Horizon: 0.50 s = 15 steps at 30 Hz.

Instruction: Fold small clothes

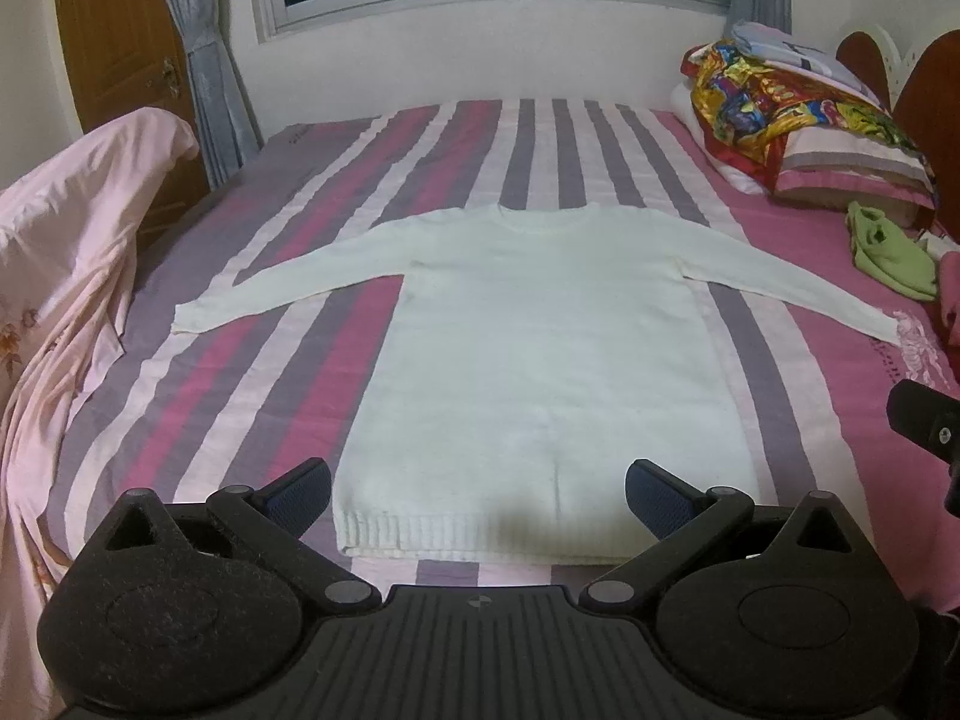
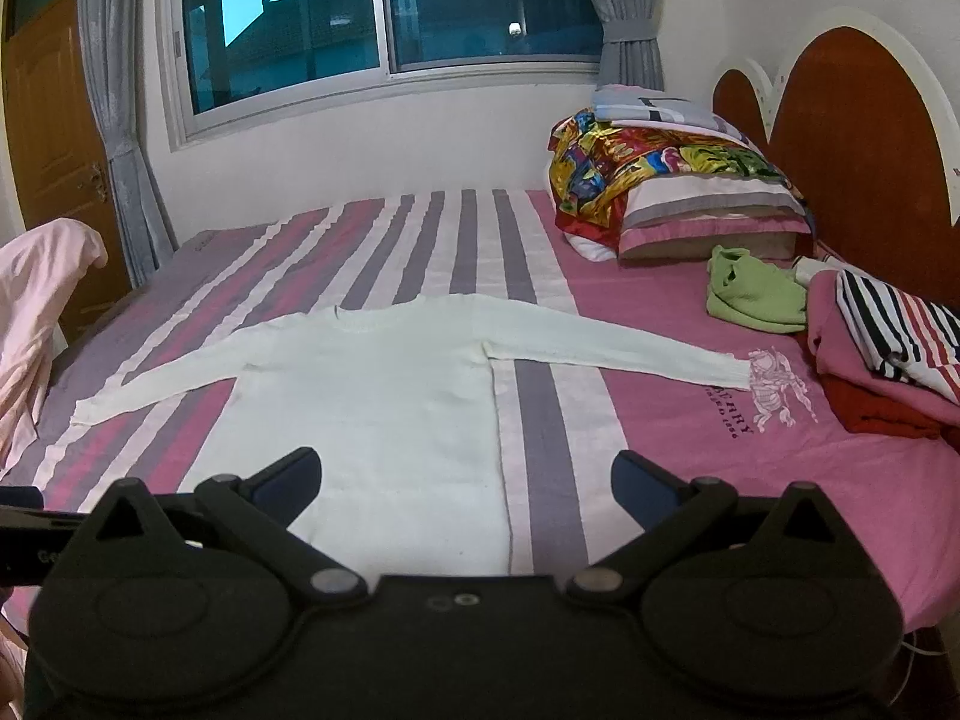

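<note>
Striped bedsheet (image 1: 288, 324) bears white sweater (image 1: 540, 348) spread flat, sleeves outstretched; both grippers' jaws gape wide, empty.

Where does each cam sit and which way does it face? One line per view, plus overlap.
Left wrist: on the left claw, low over the near bed edge, facing the window across the sweater; both its fingers show, spread, plus a bit of the other claw at the right edge.
Right wrist: on the right claw, further right, facing the window and headboard; its spread fingers show.
Shared: sweater, striped bedsheet, pillows, green cloth, window.
</note>
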Each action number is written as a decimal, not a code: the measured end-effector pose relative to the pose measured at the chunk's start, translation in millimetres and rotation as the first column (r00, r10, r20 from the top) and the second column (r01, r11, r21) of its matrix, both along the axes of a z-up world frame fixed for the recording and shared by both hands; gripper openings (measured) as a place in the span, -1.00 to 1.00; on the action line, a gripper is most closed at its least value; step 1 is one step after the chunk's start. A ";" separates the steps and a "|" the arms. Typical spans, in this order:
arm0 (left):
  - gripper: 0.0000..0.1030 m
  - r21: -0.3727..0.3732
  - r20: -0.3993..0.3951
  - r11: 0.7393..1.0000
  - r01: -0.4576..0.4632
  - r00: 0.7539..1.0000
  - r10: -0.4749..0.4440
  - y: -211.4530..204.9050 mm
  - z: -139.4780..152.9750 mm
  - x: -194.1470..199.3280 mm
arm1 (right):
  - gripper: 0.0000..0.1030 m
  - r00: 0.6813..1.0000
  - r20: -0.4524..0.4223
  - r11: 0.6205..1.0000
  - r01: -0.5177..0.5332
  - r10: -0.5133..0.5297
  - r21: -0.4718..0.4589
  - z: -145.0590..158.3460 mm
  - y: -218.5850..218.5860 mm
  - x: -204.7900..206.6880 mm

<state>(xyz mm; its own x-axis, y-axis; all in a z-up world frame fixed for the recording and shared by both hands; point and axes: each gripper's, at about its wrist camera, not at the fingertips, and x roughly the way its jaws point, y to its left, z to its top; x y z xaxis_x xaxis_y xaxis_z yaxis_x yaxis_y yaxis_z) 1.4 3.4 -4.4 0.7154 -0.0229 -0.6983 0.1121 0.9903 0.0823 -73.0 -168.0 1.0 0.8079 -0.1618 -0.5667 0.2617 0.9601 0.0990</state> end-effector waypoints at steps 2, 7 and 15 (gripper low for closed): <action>1.00 -0.009 -0.002 1.000 0.000 1.000 0.000 0.3 -0.2 -0.1 | 0.99 1.000 0.001 1.000 0.002 -0.002 -0.002 -0.2 -0.8 -0.1; 1.00 -0.007 -0.008 1.000 0.003 1.000 -0.003 -0.1 -1.7 1.0 | 0.99 1.000 -0.002 1.000 0.007 -0.007 -0.005 -1.6 -2.2 0.7; 1.00 -0.010 -0.017 1.000 0.015 1.000 -0.015 -2.4 -2.5 2.0 | 0.99 1.000 -0.011 0.999 0.016 -0.016 -0.052 -3.2 0.7 1.0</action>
<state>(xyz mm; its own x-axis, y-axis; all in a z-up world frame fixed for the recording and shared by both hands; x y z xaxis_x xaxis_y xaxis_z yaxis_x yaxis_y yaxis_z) 3.4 1.0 -7.0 0.7032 -0.0402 -0.7099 0.1279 0.9893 0.0706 -71.9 -167.3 -2.2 0.7987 -0.2038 -0.5662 0.2779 0.9595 0.0466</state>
